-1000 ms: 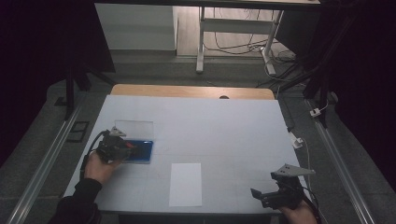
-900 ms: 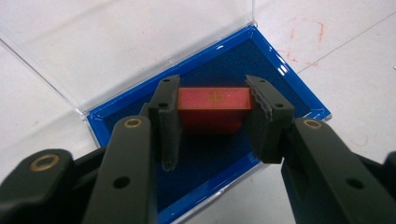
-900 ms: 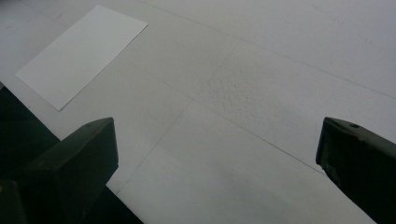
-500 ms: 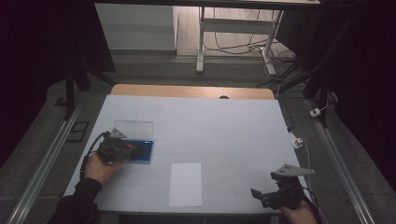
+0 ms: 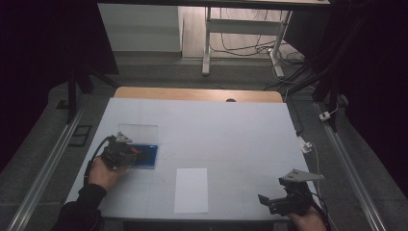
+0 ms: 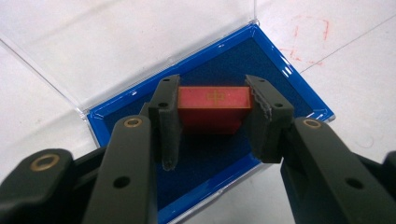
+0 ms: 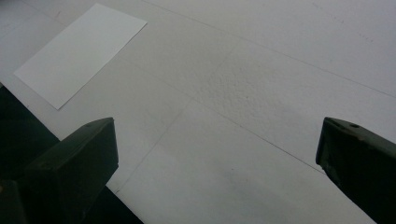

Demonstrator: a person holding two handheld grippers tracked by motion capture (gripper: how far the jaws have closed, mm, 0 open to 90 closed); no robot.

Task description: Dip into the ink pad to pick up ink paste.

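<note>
A: Left gripper (image 6: pixel 215 121) is over the open blue case (image 6: pixel 299 88) near the desk's (image 5: pixel 231 134) left edge, and look, its jaws are pinching the red block (image 6: pixel 214 106) from both sides.

B: That's a firm hold as far as I can see, pads flat against each end of the block. The block sits over the dark blue lining, roughly mid-case. Whether it rests on the lining or is a shade above it, I cannot tell.

A: The clear lid (image 6: pixel 93 42) is flung right back, lying flat on the desk beyond the case. So opening is done.

B: Agreed. From the high view the left hand (image 5: pixel 102 172) is behind the case (image 5: pixel 143 155), lid (image 5: pixel 138 132) toward the far edge. What about the other side?

A: Right gripper (image 7: pixel 215 140) has its jaws spread wide with nothing between them, just bare desk below. It's waiting near the front right corner (image 5: pixel 281 201).

B: And a white sheet (image 5: pixel 191 189) lies at the front edge, near the middle, well apart from the case. Nothing on it.

A: My read: case open, block gripped, that's the early part settled. Moving the block is what's left, and the sheet could be the destination, though that's a guess.
</note>
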